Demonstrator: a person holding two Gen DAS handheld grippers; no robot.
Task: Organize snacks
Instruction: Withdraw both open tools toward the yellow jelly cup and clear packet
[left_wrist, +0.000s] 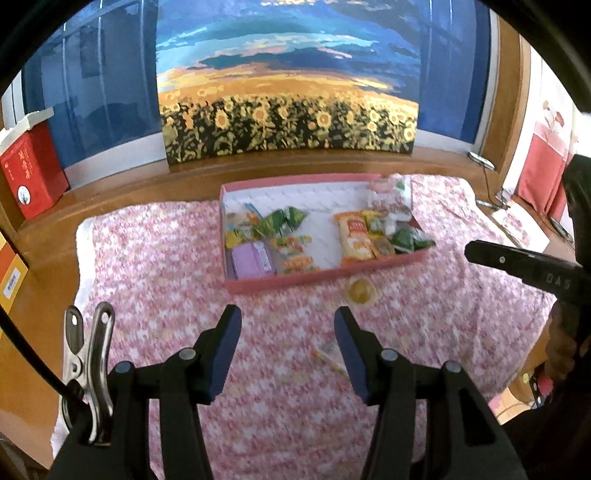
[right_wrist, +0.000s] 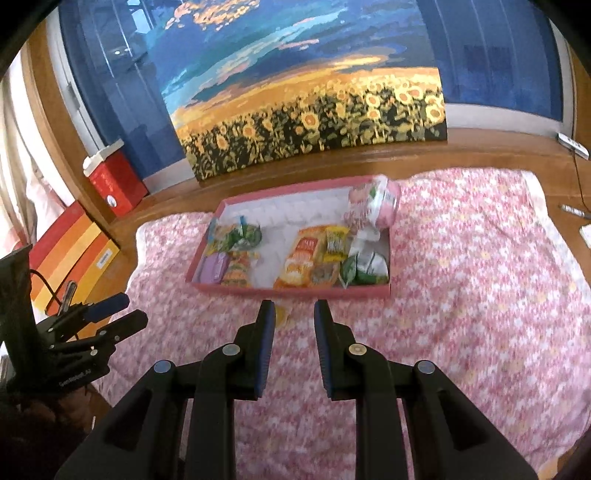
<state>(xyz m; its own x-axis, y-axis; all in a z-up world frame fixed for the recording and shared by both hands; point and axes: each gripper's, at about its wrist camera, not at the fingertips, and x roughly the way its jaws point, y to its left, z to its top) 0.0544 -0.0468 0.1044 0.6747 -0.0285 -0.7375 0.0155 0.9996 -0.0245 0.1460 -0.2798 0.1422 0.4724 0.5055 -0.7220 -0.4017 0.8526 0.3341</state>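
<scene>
A shallow pink box (left_wrist: 325, 275) (right_wrist: 295, 291) lies on the floral cloth and holds several snack packets. Among them are an orange packet (left_wrist: 354, 236) (right_wrist: 304, 258), a purple one (left_wrist: 247, 260) (right_wrist: 214, 267) and green ones (left_wrist: 284, 219). A pink-and-white bag (left_wrist: 389, 192) (right_wrist: 376, 203) sits at its back right corner. A yellow jelly cup (left_wrist: 362, 291) (right_wrist: 281, 315) rests on the cloth just in front of the box. A small wrapped candy (left_wrist: 328, 354) lies by my left gripper's right finger. My left gripper (left_wrist: 287, 317) (right_wrist: 110, 314) is open and empty, short of the box. My right gripper (right_wrist: 294, 308) (left_wrist: 517, 262) stands narrowly open, nothing between its pads.
The pink floral cloth (left_wrist: 166, 277) (right_wrist: 480, 277) covers a wooden surface. A sunflower painting (left_wrist: 288, 122) (right_wrist: 314, 122) leans at the back. A red box (left_wrist: 31, 173) (right_wrist: 114, 184) and an orange striped box (right_wrist: 70, 251) stand at the left. A metal clip (left_wrist: 88, 354) hangs beside my left gripper.
</scene>
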